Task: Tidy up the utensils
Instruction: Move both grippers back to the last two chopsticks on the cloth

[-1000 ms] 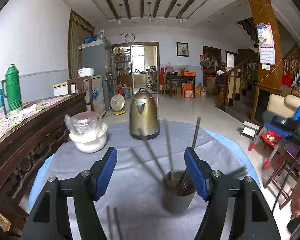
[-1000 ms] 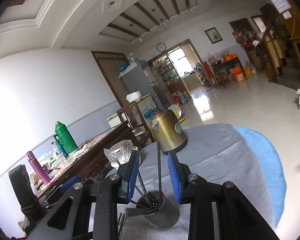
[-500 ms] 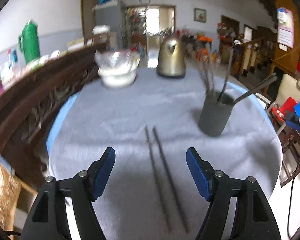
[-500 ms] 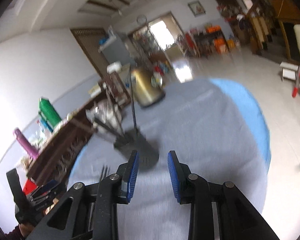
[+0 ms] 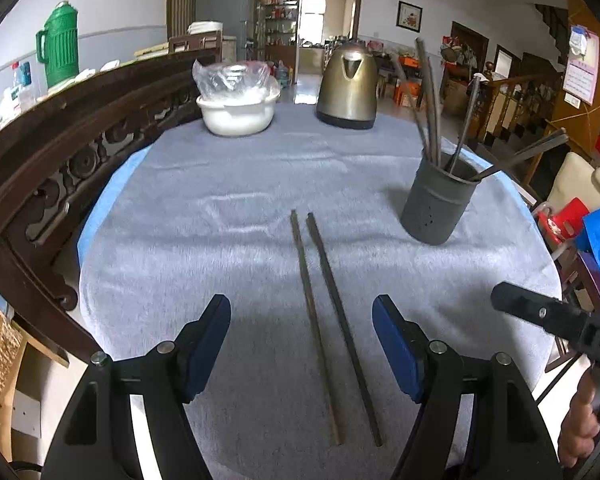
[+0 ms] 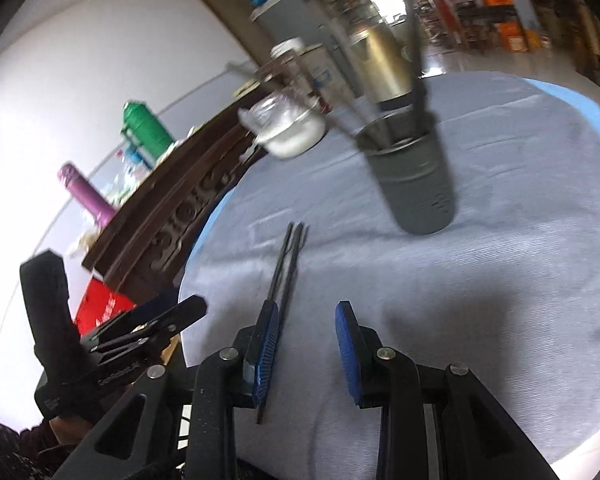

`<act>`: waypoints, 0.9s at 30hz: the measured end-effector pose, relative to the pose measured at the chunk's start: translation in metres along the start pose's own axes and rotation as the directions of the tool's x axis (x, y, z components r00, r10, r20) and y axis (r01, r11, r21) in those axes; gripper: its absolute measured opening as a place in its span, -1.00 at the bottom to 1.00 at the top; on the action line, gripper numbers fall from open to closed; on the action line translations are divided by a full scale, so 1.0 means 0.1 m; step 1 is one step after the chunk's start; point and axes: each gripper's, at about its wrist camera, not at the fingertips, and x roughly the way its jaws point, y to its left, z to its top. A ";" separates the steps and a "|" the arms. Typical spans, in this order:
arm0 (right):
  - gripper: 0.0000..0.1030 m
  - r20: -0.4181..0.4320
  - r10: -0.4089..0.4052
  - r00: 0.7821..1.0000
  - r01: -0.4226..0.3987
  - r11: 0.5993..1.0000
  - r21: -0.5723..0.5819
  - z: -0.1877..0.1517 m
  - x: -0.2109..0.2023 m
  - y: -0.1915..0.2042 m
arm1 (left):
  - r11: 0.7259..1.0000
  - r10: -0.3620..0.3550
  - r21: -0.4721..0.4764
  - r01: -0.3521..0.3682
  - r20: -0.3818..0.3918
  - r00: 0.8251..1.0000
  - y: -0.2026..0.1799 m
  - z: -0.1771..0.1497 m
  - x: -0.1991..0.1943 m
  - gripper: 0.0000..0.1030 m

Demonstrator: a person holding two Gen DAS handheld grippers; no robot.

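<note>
Two dark chopsticks (image 5: 328, 312) lie side by side on the grey cloth, pointing away from me. My left gripper (image 5: 302, 344) is open and empty, its blue pads either side of their near halves, above the cloth. A grey utensil cup (image 5: 438, 208) holding several chopsticks stands at the right. In the right wrist view the same two chopsticks (image 6: 286, 260) lie left of centre and the cup (image 6: 416, 188) stands beyond. My right gripper (image 6: 306, 340) is open and empty, just right of the chopsticks' near ends.
A brass kettle (image 5: 348, 88) and a white bowl with a plastic bag (image 5: 238, 108) stand at the table's far side. A carved dark wooden sideboard (image 5: 40, 152) runs along the left. Chairs (image 5: 572, 196) stand off the right edge.
Both grippers have pulled back from the cup toward the near side of the table. The left one now straddles the two loose chopsticks. The right one has lowered beside them.
</note>
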 end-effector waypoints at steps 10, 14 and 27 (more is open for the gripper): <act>-0.37 -0.062 -0.001 0.998 0.002 1.000 0.019 -0.04 0.19 0.04 | 0.989 0.033 -0.145 -0.042 -0.066 0.997 0.42 -0.11 0.15 0.44; -0.37 -0.091 -0.010 0.996 0.012 1.000 0.014 0.05 0.35 0.12 | 0.979 0.034 -0.195 -0.053 -0.102 0.994 0.54 -0.15 0.26 0.44; -0.50 -0.232 -0.151 0.961 0.135 0.987 -0.081 0.15 1.23 0.42 | 0.969 0.025 -0.242 -0.057 -0.133 0.991 0.76 -0.25 0.31 0.44</act>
